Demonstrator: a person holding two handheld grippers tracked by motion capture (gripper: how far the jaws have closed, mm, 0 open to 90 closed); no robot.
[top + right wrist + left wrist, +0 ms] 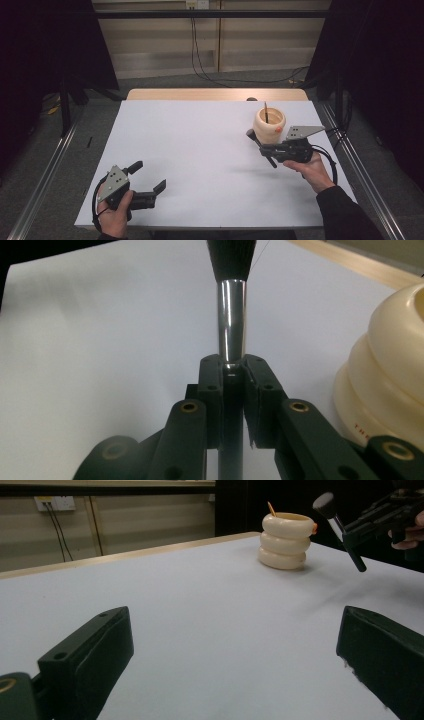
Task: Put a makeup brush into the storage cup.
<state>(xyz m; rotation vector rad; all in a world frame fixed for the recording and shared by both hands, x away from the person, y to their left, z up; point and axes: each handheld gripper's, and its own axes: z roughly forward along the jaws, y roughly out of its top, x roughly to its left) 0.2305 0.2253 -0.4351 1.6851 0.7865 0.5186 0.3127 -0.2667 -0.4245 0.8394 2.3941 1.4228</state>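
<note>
Gripping a makeup brush (259,145) by its handle, your right gripper (266,149) has its jaws clamped tight on it; the right gripper view shows the chrome ferrule (232,320) rising straight out from between the closed jaws, dark bristle head at the top edge of frame. In the high view the brush sits tilted, its round black head up and toward the far left, handle end pointing down toward you, held above the white table (200,165) and not touching it. Just beside the brush, at the far right of the table, stands a cream ribbed holder (269,124) shaped like three stacked rings, upright, with a thin stick (266,111) poking out of its mouth and a small orange spot on its right side. Your right hand (312,170) wraps the gripper body from below. Your left gripper (148,178) is well apart, at the near left corner, jaws spread wide with nothing between them; your left hand (116,215) holds it low over the table. A wooden edge (215,94) shows past the far side of the white surface.
</note>
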